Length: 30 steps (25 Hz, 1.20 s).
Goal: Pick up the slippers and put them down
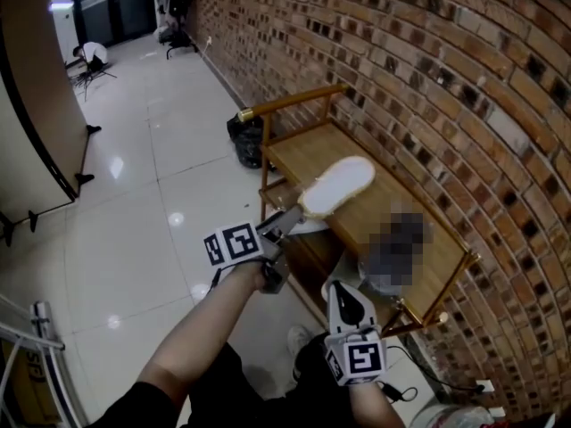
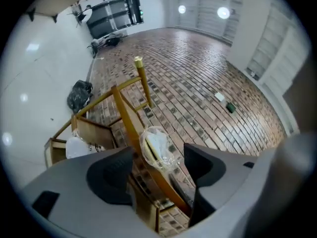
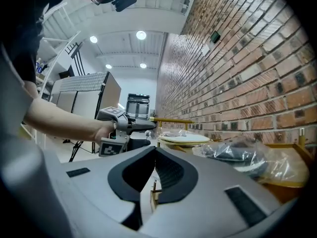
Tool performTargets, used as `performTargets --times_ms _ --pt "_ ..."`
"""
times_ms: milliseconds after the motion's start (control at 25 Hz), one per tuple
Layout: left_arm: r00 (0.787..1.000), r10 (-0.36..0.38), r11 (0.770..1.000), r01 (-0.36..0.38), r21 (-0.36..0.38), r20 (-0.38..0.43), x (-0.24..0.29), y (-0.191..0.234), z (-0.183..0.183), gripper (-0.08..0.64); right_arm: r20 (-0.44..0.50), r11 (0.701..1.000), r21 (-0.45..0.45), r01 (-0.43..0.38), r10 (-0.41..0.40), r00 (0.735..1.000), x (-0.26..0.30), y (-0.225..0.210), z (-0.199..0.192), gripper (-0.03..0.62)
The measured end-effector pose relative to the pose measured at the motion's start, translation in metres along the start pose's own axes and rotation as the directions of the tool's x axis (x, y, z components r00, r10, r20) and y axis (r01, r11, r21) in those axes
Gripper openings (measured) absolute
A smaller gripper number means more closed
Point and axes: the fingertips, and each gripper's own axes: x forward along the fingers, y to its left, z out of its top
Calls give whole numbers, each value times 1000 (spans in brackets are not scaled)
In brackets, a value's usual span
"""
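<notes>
We're in bright, even indoor light. Round ceiling lamps (image 3: pixel 141 34) burn white in the right gripper view, and we catch their glare as pale spots on the glossy floor (image 1: pixel 134 239). The bagged slipper (image 2: pixel 157 148) glints. Both gripper views bow hard at black-cornered rims; the brick wall (image 1: pixel 428 105) curves too. Shadows are faint.

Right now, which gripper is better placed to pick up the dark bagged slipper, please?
Right. The right gripper, shut, is beside the dark bagged slipper; the left gripper, open, is farther along the bench by the white slipper.
</notes>
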Motion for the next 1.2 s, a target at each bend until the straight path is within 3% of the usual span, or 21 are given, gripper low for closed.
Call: performTargets --times_ms 360,400,440,520,720,920,1200 --pt "999 20 986 -26 -162 -35 49 15 -9 301 -15 1000 5 6 -6 1000 -3 -8 -8 12" --pt "999 26 983 -32 -183 -36 50 17 -10 232 -19 1000 9 11 -10 1000 -3 -10 -10 12" --pt "999 27 979 -33 -199 -31 51 18 -10 113 -21 1000 12 13 -12 1000 -4 -12 -10 12" --pt "1000 7 975 -8 -221 -8 50 15 -8 69 -16 1000 11 9 -9 1000 -4 -14 -10 12" --pt "1000 -21 981 25 -194 21 37 5 -2 61 2 1000 16 -1 1 1000 -3 -12 -6 12" --pt "994 -29 982 48 -183 104 4 -2 22 61 31 999 23 -32 31 999 -5 1 6 12" --pt "967 -53 990 84 -113 251 -72 -19 66 60 88 990 30 -139 136 987 7 35 31 12"
